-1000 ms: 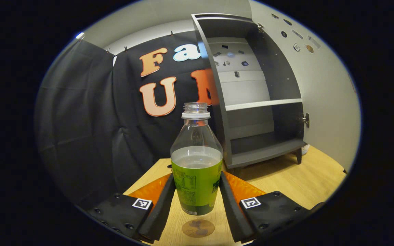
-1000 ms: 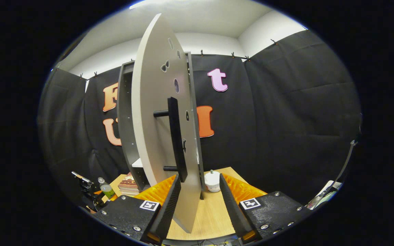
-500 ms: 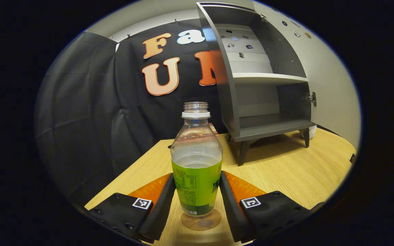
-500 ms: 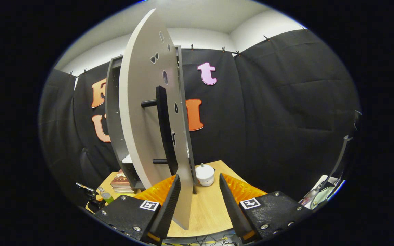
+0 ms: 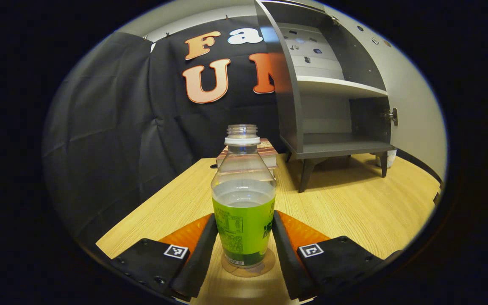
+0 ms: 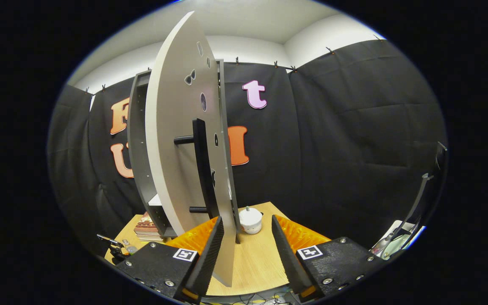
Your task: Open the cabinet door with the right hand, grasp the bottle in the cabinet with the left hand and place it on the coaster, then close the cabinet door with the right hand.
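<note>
A stack of books [image 5: 265,151] lies on the wooden table [image 5: 354,212] — a small white lidded pot [image 6: 250,220] stands farther along.

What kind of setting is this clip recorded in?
Most likely a staged recording booth, not a real home: black cloth is clipped up as walls around a wooden table holding a small grey cabinet and a few props.

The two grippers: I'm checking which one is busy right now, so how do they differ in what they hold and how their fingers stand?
The left gripper has both fingers pressed on the green-labelled bottle, which stands over the coaster; the right gripper grips nothing. The left's fingers close on the bottle's sides; the right's stand apart, with the open cabinet door edge just inside one finger. Both share black pads and orange fingers.
</note>
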Action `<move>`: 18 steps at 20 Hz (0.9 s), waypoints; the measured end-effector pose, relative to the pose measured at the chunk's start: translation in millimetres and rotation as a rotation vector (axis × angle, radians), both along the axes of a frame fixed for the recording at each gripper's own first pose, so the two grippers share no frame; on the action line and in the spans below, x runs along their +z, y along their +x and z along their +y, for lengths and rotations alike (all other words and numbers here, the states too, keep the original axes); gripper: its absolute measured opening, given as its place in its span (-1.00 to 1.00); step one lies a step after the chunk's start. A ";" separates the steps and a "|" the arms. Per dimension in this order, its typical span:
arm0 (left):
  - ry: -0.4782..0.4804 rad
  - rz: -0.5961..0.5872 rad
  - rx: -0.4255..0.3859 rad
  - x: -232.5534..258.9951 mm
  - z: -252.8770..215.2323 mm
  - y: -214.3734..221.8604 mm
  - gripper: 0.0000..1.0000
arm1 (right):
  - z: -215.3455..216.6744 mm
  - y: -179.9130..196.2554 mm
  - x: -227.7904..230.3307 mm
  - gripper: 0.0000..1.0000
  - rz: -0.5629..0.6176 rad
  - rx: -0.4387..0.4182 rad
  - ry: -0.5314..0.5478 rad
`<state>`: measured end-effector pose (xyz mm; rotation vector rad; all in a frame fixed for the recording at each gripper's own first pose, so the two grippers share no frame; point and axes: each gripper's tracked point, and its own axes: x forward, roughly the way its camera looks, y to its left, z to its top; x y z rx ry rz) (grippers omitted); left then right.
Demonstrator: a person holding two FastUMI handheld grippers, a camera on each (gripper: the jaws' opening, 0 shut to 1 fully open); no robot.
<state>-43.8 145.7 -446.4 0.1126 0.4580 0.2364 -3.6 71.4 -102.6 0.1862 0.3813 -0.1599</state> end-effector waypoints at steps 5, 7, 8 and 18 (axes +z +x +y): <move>0.003 0.016 0.015 3.2 1.4 -9.7 0.64 | -0.3 6.4 2.6 0.42 -0.014 0.000 0.019; 0.010 0.025 0.000 3.5 -1.6 -10.9 0.70 | -2.9 6.3 2.7 0.32 -0.018 0.005 0.004; 0.033 0.031 -0.011 4.3 -1.7 -10.3 0.67 | -5.6 6.7 3.2 0.42 -0.023 0.011 -0.006; 0.111 0.045 0.026 34.4 -5.7 -13.2 0.76 | -27.4 24.2 6.7 0.43 -0.139 0.062 0.064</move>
